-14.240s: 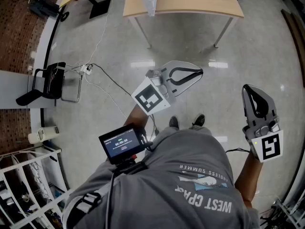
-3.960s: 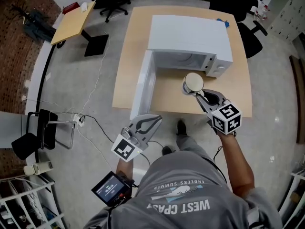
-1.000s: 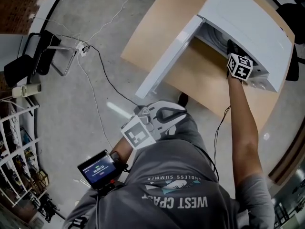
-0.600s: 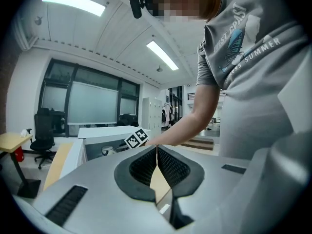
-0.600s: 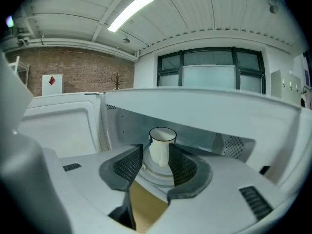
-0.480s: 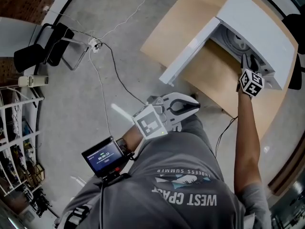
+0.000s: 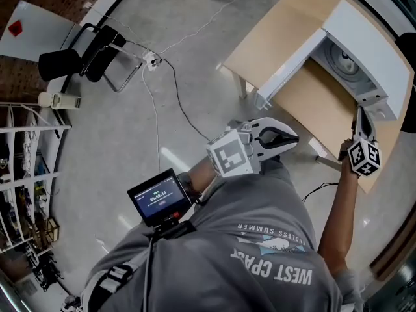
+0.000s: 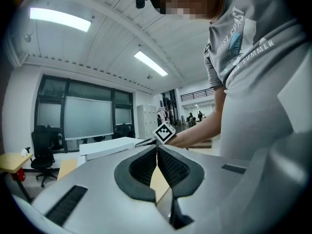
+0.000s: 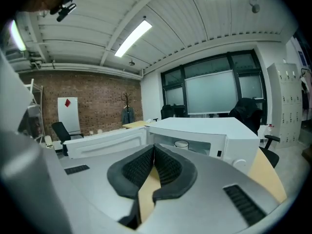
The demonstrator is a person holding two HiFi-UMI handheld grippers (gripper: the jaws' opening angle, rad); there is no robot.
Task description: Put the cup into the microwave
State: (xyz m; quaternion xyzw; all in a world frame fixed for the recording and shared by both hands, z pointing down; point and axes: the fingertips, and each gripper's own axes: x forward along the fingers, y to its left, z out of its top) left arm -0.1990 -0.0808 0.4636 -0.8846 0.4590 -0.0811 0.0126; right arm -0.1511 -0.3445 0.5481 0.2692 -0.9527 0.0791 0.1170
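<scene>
Microwave (image 7: 372, 47): a white oven that stood on a wooden table (image 7: 285, 32). Its door (image 7: 289, 67) was swung wide open, and the cavity faced the person.

Cup (image 9: 181, 144): a pale cup that stood upright inside the microwave's cavity. No gripper touched it.

Right gripper (image 9: 154, 149): it was held in front of the microwave's open cavity and pointed toward it. Its 2 jaws had just been closing. They met at the tips with nothing between them.

Cup relative to the right jaws: the cup lay beyond the tips, well apart from them and deep in the microwave. In the right gripper view it appeared just above and right of the tips.

Left gripper (image 8: 157, 148): it was held off the table, on the door side of the microwave and close to the person's torso. Its 2 jaws were closed tip to tip and empty.

Cup relative to the left jaws: the cup could not be made out in the left gripper view. Only the microwave's white body showed behind the tips, well apart from them.

Person: the person wore a grey shirt. The right arm was stretched toward the microwave's front.

Small screen (image 7: 159, 197): it was lit, sat beside the person's left arm and was well apart from the microwave.
</scene>
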